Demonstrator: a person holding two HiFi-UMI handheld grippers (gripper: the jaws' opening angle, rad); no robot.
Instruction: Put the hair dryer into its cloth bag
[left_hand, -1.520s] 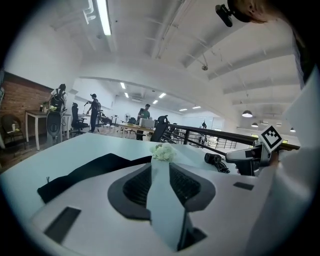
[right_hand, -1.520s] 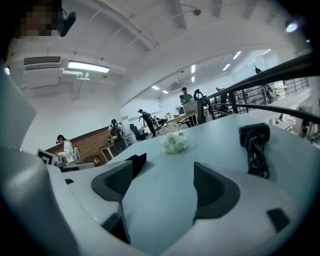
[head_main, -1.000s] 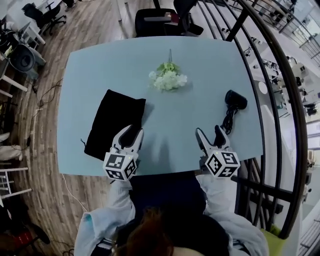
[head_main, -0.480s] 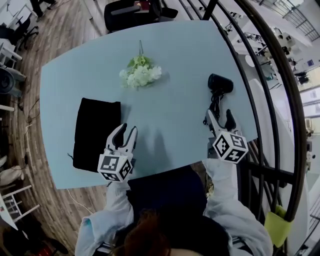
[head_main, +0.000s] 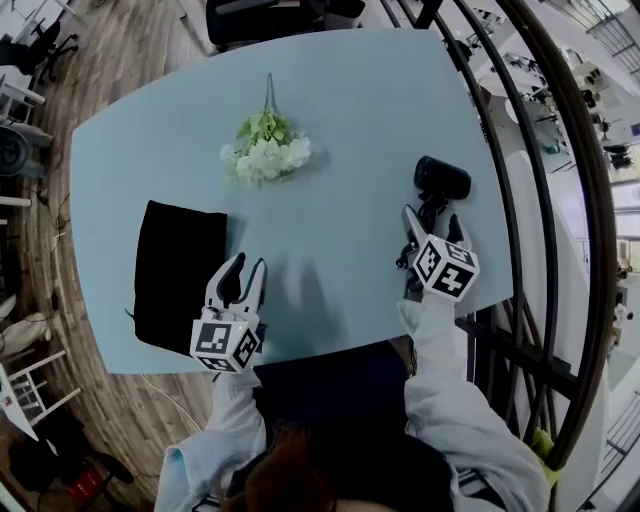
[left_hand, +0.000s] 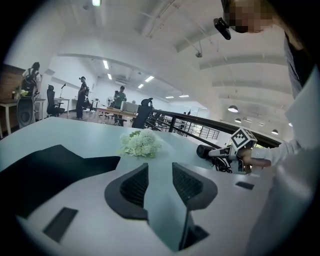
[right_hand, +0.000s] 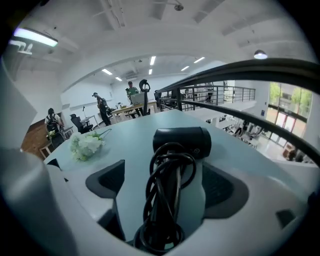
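The head view alone shows the whole black cloth bag (head_main: 178, 272) lying flat near the table's (head_main: 340, 110) left edge, and the left gripper (head_main: 246, 268) just right of it with its jaws a little apart and empty. White flowers (head_main: 262, 158) lie farther back, with bare tabletop running right from them. The right gripper view alone shows the cord (right_hand: 165, 200) coiled round the handle of the hair dryer (head_main: 443, 178), which lies near the right edge beside the railing (head_main: 555, 200). The right gripper (head_main: 432, 218) has just been opening its jaws; they stand wide either side of that handle, not pressing it.
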